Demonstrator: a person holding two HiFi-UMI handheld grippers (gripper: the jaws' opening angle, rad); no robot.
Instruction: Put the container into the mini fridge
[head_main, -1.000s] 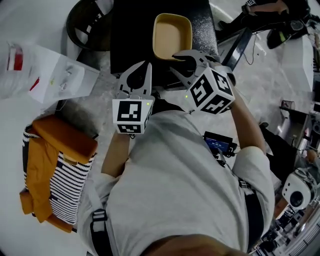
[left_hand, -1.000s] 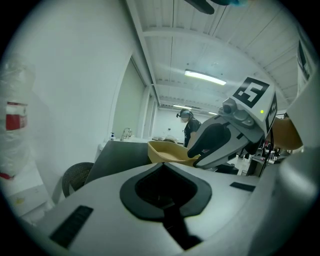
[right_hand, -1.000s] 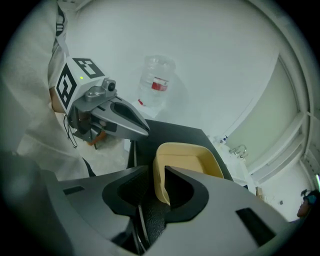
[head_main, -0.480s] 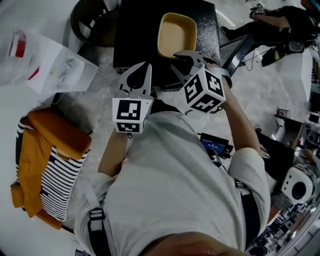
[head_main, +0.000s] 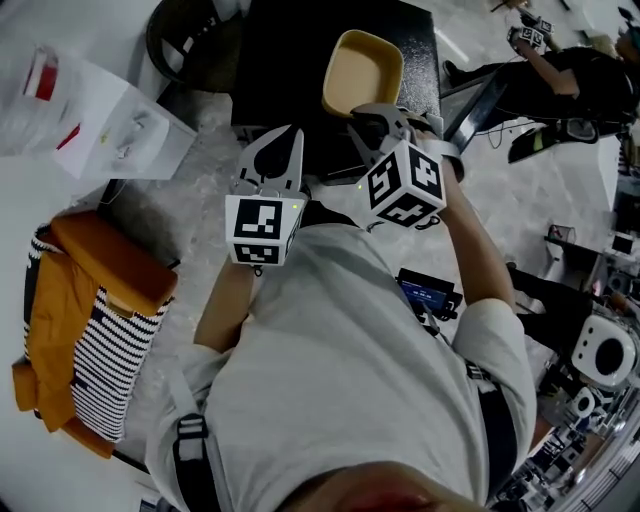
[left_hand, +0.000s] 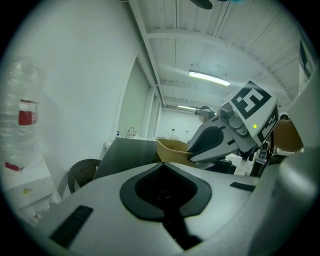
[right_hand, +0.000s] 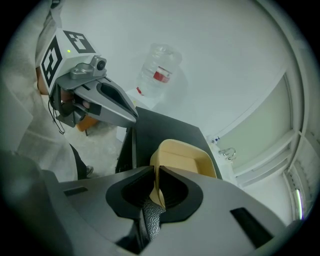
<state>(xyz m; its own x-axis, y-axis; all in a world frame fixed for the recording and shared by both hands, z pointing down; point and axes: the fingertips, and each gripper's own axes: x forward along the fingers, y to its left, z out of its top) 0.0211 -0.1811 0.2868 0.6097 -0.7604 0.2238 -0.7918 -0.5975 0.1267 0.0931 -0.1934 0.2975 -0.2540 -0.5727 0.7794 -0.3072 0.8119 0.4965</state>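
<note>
the shallow tan plastic container (head_main: 362, 72) is stood atop the black boxy cabinet (head_main: 285, 70), judged to be the mini fridge. its near wall is pinched by the right gripper (head_main: 377, 113), whose jaws have just been closing onto it, ready for lifting. the left gripper (head_main: 270, 160) is held shut and empty, aside.

Container (head_main: 362, 72): smooth tan plastic, matt inside and out. Fridge (head_main: 280, 70): black top, finely speckled, slightly glossy. Floor (head_main: 195, 170): mottled grey, stone-like, polished. Bottle (right_hand: 159, 67): thin clear plastic, crinkled, with a glossy red label. Box (head_main: 110, 125): white paper or card, matt. Basket (left_hand: 82, 175): dark woven wicker, rough. Wall (left_hand: 75, 75): smooth, white, matt. Shirt (head_main: 340, 360): pale grey cloth, soft and matt. Strap (head_main: 205, 480): dark woven webbing. Bundle (head_main: 90, 330): orange cloth over black-and-white striped fabric, both matt.
</note>
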